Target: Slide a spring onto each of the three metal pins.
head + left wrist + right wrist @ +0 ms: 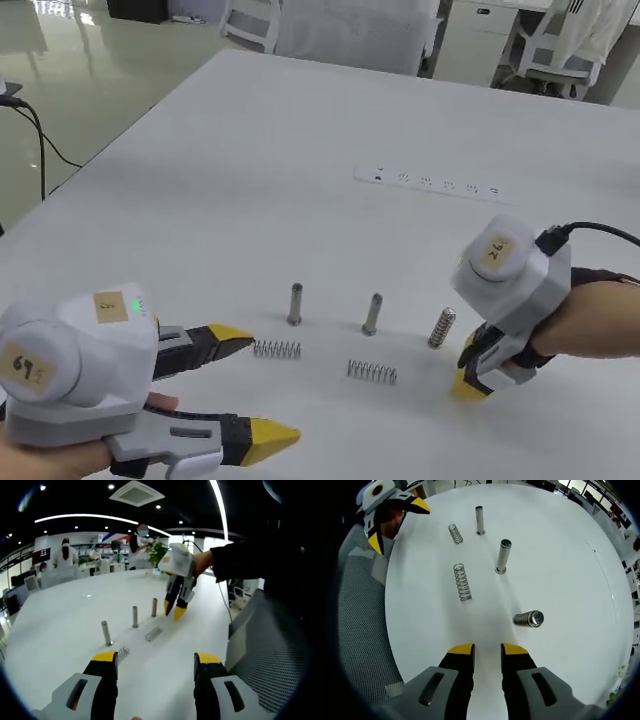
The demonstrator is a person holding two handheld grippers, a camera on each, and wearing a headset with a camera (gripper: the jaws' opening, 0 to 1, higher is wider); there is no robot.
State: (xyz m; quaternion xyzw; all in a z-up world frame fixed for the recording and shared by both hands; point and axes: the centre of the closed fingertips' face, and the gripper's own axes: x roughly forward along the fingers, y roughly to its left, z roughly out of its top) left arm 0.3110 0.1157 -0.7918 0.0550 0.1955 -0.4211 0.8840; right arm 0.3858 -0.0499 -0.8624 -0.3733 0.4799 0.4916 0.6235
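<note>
Steel pins, three, upright in a row on the white table (300,150). Right pin (536,618) carries the fitted spring (522,619); left pin (295,303) and middle pin (372,313) are bare. Left loose spring (277,349) and right loose spring (372,372) lie just nearer. Left gripper (156,657): jaws wide apart, empty. Right gripper (487,652): jaws narrowly parted, empty, beside right pin.

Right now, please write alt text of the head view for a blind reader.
Three metal pins stand on a white table: the right pin wears a spring, and two loose springs lie before the left pin and middle pin. The left hand-held gripper is open at left; the right hand-held gripper is beside the right pin.
</note>
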